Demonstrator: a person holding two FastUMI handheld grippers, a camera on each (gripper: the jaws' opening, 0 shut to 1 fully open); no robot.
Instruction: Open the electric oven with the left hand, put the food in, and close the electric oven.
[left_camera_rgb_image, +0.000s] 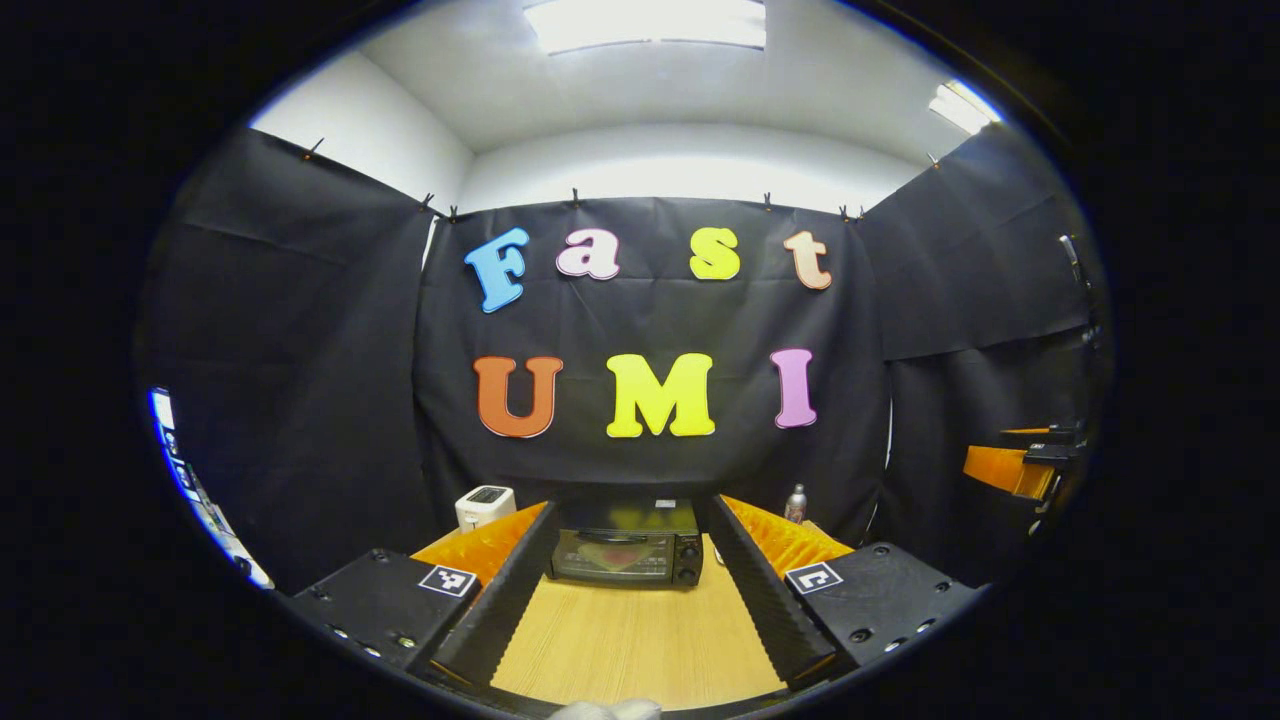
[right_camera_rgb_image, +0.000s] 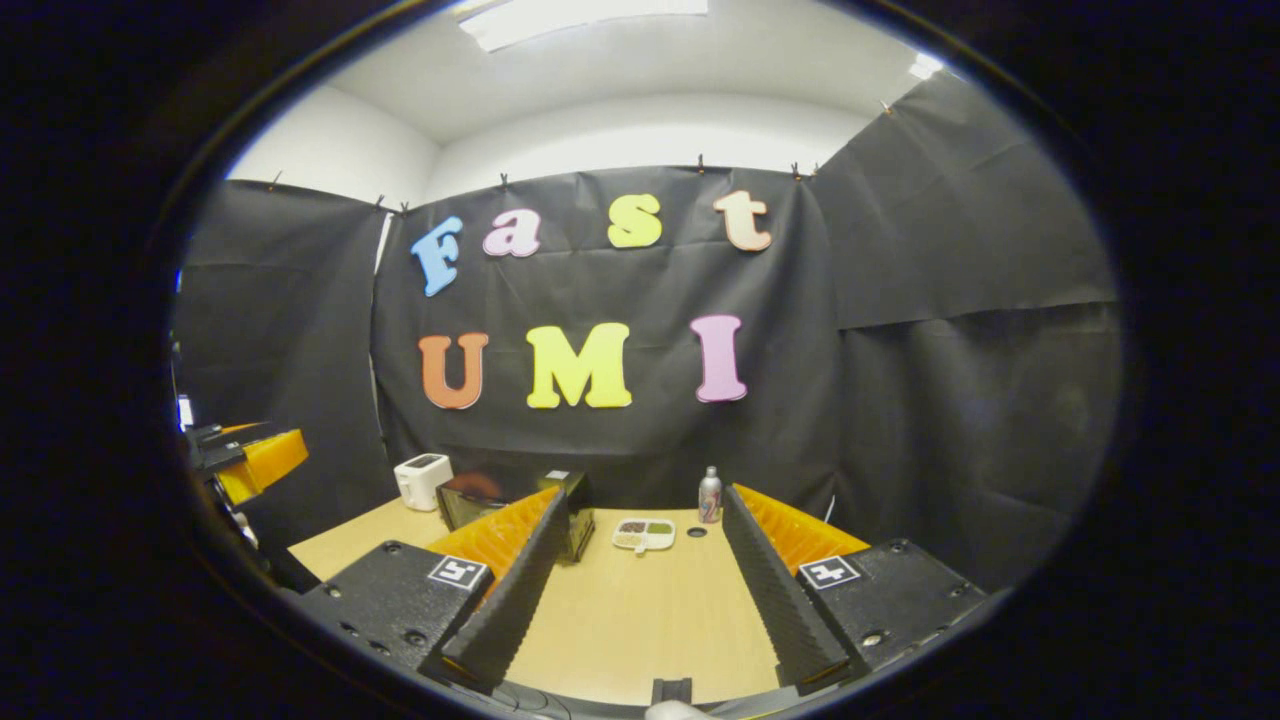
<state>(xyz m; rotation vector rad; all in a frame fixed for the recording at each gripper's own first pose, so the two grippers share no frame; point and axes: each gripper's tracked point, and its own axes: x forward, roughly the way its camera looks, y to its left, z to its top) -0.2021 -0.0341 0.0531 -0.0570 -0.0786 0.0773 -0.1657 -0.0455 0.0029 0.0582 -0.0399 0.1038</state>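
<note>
Oven (left_camera_rgb_image: 628, 546) sits at the back of the wooden table (left_camera_rgb_image: 640, 640), door closed, dark glass front with a handle across the top and knobs down its right side; any print on it too small to read. In the left gripper view it lies straight ahead between the fingers of the left gripper (left_camera_rgb_image: 632, 600), well apart from them. Left gripper spread wide, nothing between its fingers. In the right gripper view the oven (right_camera_rgb_image: 480, 500) is off to the left, partly hidden behind that gripper's left finger. Food tray (right_camera_rgb_image: 644, 534), a small white divided dish with brownish and green portions, rests on the table (right_camera_rgb_image: 640, 620) to the right of the oven, ahead between the fingers of the right gripper (right_camera_rgb_image: 640, 590), not touched. Right gripper likewise spread, empty. Small bottle (right_camera_rgb_image: 710, 496) with a label stands upright just behind and right of the tray, label unreadable; in the left gripper view the bottle (left_camera_rgb_image: 796, 503) peeks beside the right finger. White toaster (left_camera_rgb_image: 485, 506) stands left of the oven near the back wall. Each gripper body carries a square black-and-white marker tag on both sides. Table is light wood grain. Black cloth hangs on three sides, clipped along the top, white wall and ceiling above, bright ceiling lights. The other gripper shows at the edge of each view.
</note>
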